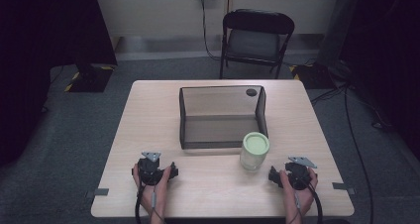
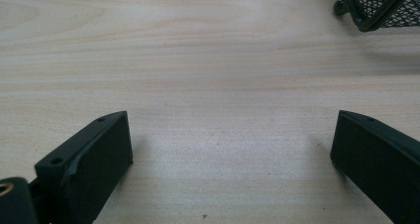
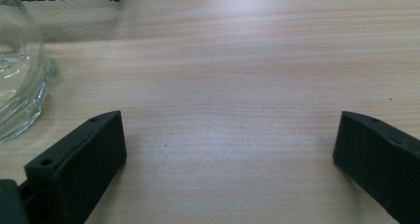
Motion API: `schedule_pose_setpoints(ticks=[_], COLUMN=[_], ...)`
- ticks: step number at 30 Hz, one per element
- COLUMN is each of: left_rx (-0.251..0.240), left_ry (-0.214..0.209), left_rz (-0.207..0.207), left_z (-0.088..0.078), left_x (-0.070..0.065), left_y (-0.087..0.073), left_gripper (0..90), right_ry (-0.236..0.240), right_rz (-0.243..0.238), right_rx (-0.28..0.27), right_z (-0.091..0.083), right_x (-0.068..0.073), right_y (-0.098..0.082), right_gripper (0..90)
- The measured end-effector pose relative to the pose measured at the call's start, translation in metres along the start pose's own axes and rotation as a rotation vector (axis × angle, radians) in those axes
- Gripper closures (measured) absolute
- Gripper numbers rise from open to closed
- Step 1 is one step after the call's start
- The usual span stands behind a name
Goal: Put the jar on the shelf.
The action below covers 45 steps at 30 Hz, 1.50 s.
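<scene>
- Light wooden square table (image 1: 148,135): the work surface, with a person's two hands resting near its near edge.
- Clear glass jar with a pale green round lid (image 1: 254,151): stands upright on the table, just in front of the near right corner of the basket and nearest to the right gripper. In the right gripper view its glass base (image 3: 20,85) sits at the left edge, apart from the jaws.
- Black wire-mesh rectangular basket (image 1: 220,116): sits mid-table with its open side up; a small dark round object (image 1: 251,91) lies beyond its far right corner.
- Left gripper (image 1: 172,168): rests low on the table at the near left, jaws spread wide with nothing between them; bare wood lies ahead, and a basket corner (image 2: 376,8) shows at upper right of its own view.
- Right gripper (image 1: 273,174): rests at the near right, jaws likewise wide apart and empty.
- Step in hand, as judged: the start, before any reach; nothing is grasped yet.
- Next move, as judged: the right gripper must swing toward the jar and straddle its smooth glass body squarely before closing, since the glass may slip.
</scene>
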<state>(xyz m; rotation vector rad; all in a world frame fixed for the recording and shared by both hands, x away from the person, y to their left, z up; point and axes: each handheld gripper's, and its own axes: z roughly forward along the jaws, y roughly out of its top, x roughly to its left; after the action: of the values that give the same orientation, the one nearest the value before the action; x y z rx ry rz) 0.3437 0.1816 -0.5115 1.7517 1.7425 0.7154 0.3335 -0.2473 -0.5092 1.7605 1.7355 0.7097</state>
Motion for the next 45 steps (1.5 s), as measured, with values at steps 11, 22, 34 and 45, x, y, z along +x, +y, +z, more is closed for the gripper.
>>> schedule_pose_setpoints(ticks=[11, 22, 34, 45], left_rx=[0.000, 0.000, 0.000, 0.000], left_ry=[0.000, 0.000, 0.000, 0.000], left_rz=[0.000, 0.000, 0.000, 0.000], left_z=[0.0000, 0.0000, 0.0000, 0.0000], left_x=[0.0000, 0.0001, 0.0001, 0.0001], left_y=[0.0000, 0.0000, 0.0001, 0.0001], left_gripper=[2.1, 2.1, 2.0, 2.0], right_ry=[0.000, 0.004, 0.016, 0.058], right_rz=[0.000, -0.002, 0.006, 0.008], right_rx=[0.000, -0.028, -0.058, -0.089], right_z=[0.0000, -0.0025, -0.0044, -0.0098], right_x=[0.0000, 0.0032, 0.0015, 0.0018], right_y=[0.0000, -0.0006, -0.0008, -0.0028], right_gripper=[0.0, 2.0, 1.4, 1.4])
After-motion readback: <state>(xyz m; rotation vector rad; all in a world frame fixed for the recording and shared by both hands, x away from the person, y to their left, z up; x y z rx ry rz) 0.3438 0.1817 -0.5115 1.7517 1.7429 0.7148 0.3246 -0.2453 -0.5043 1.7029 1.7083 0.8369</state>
